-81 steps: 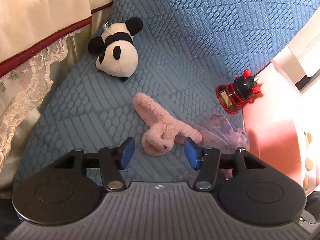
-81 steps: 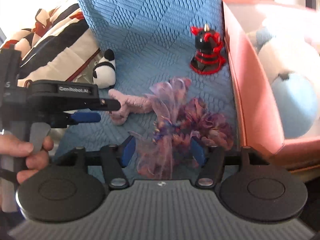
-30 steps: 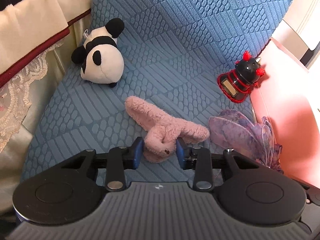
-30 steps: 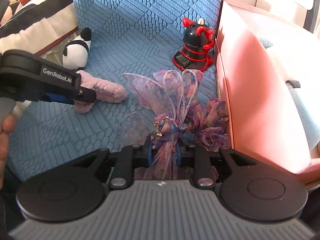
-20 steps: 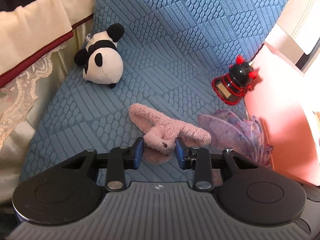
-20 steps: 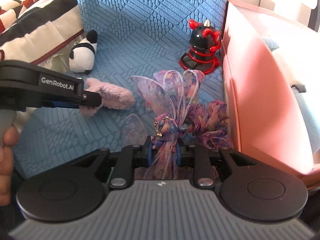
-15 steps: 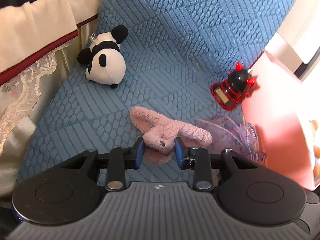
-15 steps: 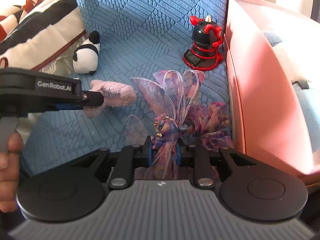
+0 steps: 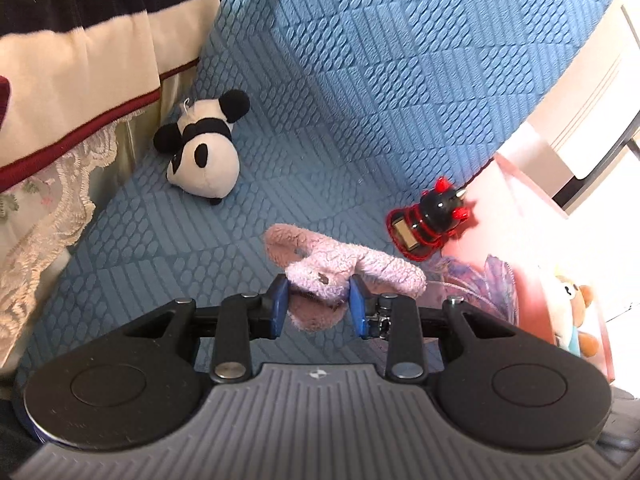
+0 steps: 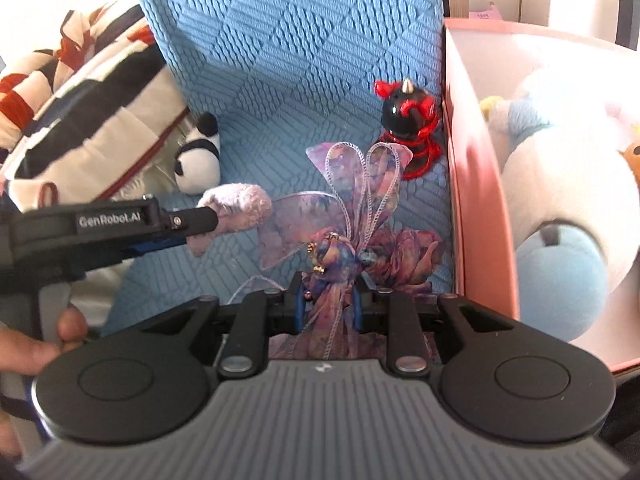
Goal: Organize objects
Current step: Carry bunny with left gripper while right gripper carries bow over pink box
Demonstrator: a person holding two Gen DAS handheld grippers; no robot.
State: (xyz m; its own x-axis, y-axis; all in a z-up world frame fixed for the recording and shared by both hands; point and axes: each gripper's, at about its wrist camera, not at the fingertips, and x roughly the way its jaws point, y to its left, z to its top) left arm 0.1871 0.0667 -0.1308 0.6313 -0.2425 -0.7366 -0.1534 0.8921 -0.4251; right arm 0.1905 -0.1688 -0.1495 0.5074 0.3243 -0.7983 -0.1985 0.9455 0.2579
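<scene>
Left gripper (image 9: 319, 300) clamped on the pink fuzzy plush (image 9: 340, 264), blue pads pressed into its folded middle, both limp ends hanging free beyond the jaws, the piece apparently just clear of the blue quilted cushion (image 9: 360, 80). Right gripper (image 10: 327, 300) clamped on the knot of the purple ribbon bow (image 10: 352, 216), loops fanned out on the far side, tails trailing near the gripper body. Pink bin (image 10: 472, 200) stands at the right, just beside the bow. Risks, as judged: the plush is pinched across soft pile only, so it could slide out if swung quickly toward the bin; its drooping ends could drag over the bin's near wall and pull it loose. The bow's loops or tails may snag the red-and-black horned figure (image 10: 406, 120), which stands just beyond them against the bin wall (it looks top-heavy enough to tip). The two grippers work close together and could foul each other heading right. Count: one pink plush, one bow, one horned figure, one panda plush (image 9: 204, 156) far left on the cushion, one bin, at least two stuffed toys inside it (contents partly hidden).
</scene>
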